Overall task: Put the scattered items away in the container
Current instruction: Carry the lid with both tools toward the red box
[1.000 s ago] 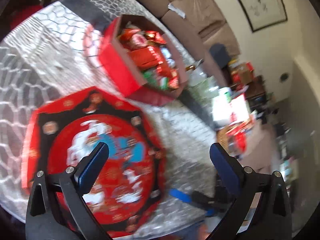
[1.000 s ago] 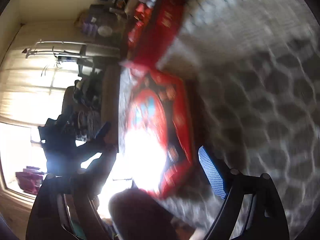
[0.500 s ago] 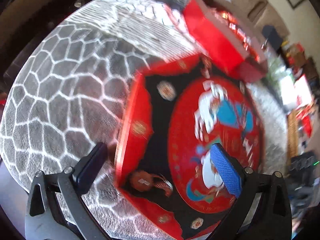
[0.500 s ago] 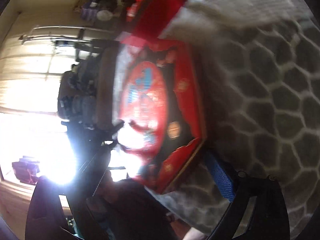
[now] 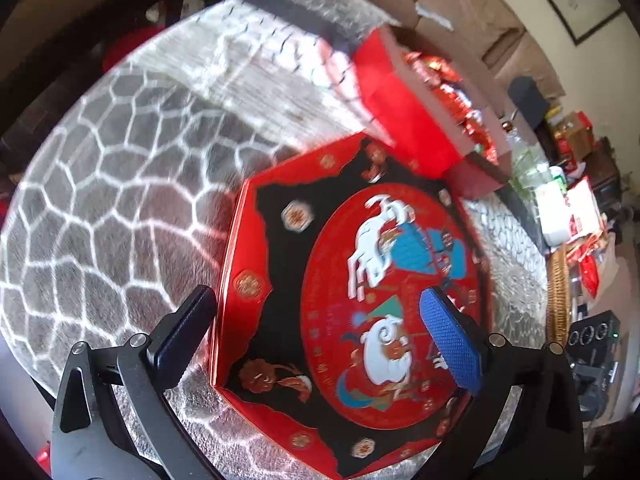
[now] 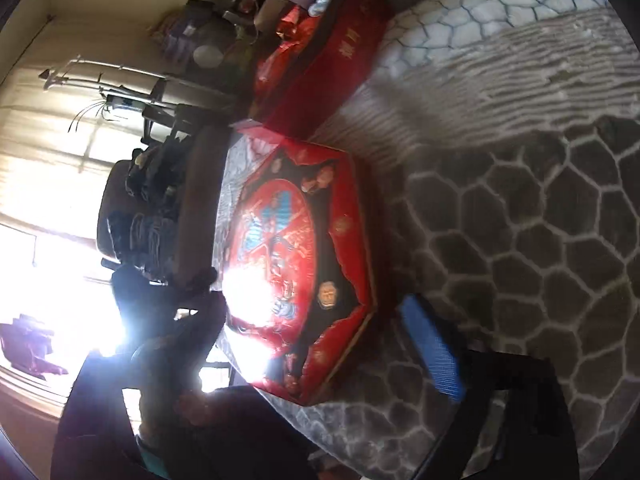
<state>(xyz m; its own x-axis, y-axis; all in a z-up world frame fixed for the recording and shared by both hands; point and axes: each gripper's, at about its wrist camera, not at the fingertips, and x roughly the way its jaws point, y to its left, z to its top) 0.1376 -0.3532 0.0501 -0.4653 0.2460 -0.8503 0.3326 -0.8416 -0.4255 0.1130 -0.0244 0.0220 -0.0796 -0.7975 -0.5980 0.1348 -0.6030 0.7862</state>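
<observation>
The left gripper (image 5: 320, 336) has swung over the lid (image 5: 344, 300), open jaws straddling its edge; the right gripper's (image 6: 320, 320) jaws, closing slightly, flank it unheld. Lid-lifting seems next.

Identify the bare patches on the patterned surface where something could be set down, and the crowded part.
Free: the honeycomb-patterned surface left of the octagonal lid in the left wrist view, and the striped stretch beyond it beside the open red box. Crowded: where lid and box nearly meet, and the cluttered room edge beyond.
</observation>
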